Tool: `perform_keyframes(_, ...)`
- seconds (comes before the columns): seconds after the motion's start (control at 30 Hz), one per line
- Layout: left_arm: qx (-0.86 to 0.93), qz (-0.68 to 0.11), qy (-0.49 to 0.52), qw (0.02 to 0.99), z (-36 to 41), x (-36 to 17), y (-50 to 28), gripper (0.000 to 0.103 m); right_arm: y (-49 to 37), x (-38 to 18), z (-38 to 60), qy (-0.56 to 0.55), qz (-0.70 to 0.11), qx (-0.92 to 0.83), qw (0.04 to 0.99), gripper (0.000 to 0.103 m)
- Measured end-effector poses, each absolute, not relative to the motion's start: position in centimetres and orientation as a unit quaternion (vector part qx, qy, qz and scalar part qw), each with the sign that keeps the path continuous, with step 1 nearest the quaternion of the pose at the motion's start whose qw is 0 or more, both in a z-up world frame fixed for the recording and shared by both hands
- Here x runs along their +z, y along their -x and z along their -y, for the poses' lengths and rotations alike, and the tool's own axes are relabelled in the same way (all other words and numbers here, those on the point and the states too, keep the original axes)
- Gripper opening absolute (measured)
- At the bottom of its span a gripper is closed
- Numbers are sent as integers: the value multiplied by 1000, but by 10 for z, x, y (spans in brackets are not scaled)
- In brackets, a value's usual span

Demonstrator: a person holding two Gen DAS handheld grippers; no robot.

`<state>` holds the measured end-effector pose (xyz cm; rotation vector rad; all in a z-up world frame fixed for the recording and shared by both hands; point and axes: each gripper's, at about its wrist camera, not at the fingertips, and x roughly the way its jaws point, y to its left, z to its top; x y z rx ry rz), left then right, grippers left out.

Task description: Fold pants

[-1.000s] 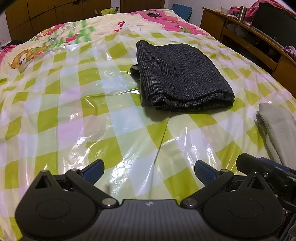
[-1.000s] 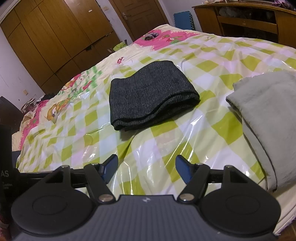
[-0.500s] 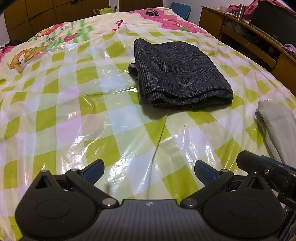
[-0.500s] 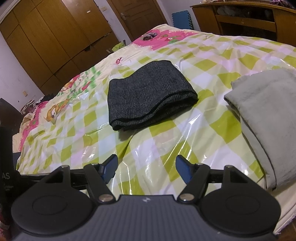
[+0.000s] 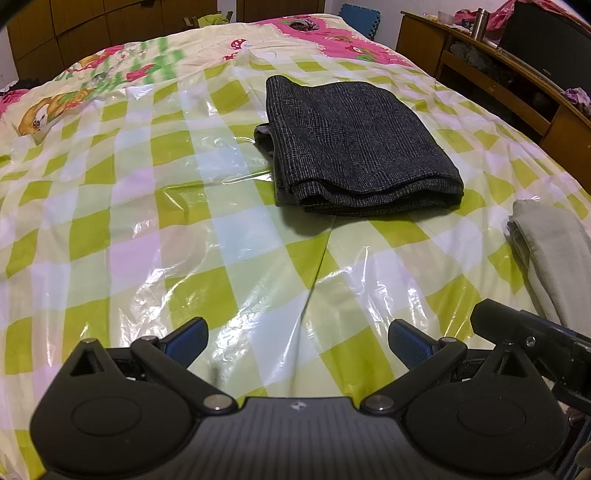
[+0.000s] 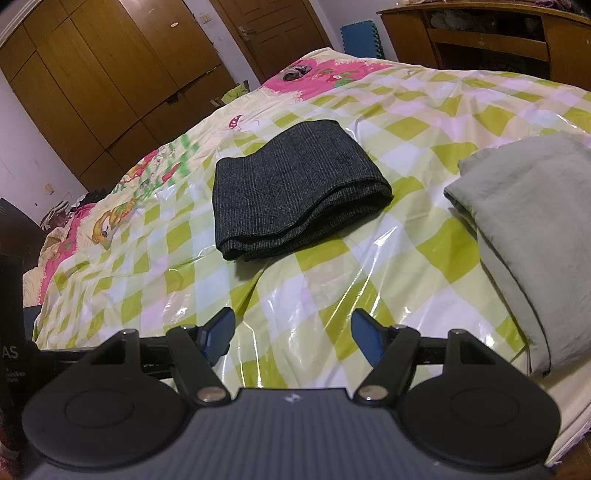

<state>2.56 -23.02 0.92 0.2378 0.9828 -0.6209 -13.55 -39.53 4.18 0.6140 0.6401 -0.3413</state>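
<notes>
Neatly folded pants (image 5: 354,147) on bed (image 5: 184,229)

The grey cloth (image 5: 550,254), right of the left tool (image 5: 297,341), is cut off by the picture's edge. Ahead of the right tool (image 6: 291,330), the folded pants (image 6: 291,192) hide their own inner layers. Shelf contents (image 6: 480,22) beyond are too dim to identify.
</notes>
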Motion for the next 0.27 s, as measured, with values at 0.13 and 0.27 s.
perform_keyframes(0.13, -293, -463, -112, 829, 230, 9, -26, 103, 135, 41, 395, -296, -309, -164, 889, 71)
perform_keyframes(0.27, -292, -463, -112, 829, 230, 9, -26, 103, 135, 42, 396, -296, -308, -164, 889, 71)
